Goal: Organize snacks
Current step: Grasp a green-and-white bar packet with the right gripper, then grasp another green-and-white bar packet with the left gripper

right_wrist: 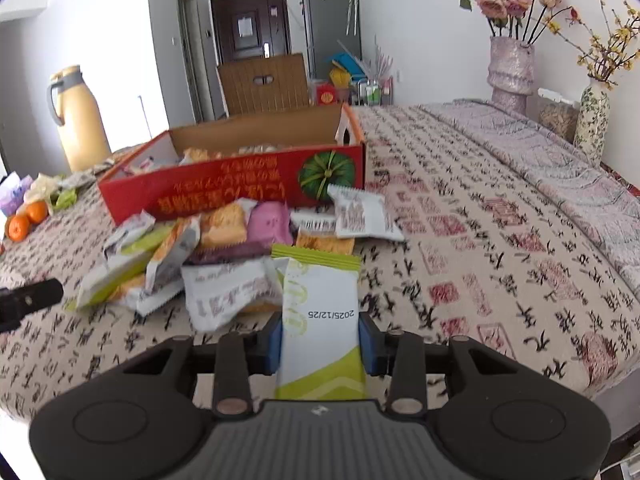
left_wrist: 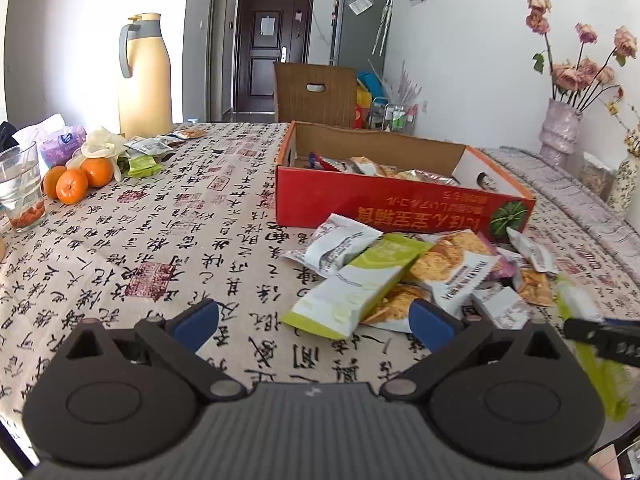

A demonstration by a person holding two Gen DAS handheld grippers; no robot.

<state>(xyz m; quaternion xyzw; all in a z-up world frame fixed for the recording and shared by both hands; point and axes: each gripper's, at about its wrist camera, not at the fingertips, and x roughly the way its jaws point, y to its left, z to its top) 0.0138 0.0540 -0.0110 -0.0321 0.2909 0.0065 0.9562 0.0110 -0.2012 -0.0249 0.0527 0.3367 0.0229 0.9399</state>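
Note:
A pile of snack packets (left_wrist: 424, 268) lies on the table in front of a red cardboard box (left_wrist: 400, 208) that holds several packets. My left gripper (left_wrist: 316, 320) is open and empty, just short of a green-and-white packet (left_wrist: 360, 284) at the pile's near edge. My right gripper (right_wrist: 320, 340) is shut on a green-and-white packet (right_wrist: 320, 312) and holds it above the table near the pile (right_wrist: 224, 248). The box (right_wrist: 224, 192) stands behind the pile. The right gripper with its packet shows blurred at the right edge of the left wrist view (left_wrist: 592, 332).
Oranges (left_wrist: 72, 182), a glass (left_wrist: 20, 188), more packets and a yellow thermos (left_wrist: 146, 76) stand at the far left. Vases with flowers (right_wrist: 512, 68) stand at the far right. A wooden chair (left_wrist: 314, 92) is behind the table.

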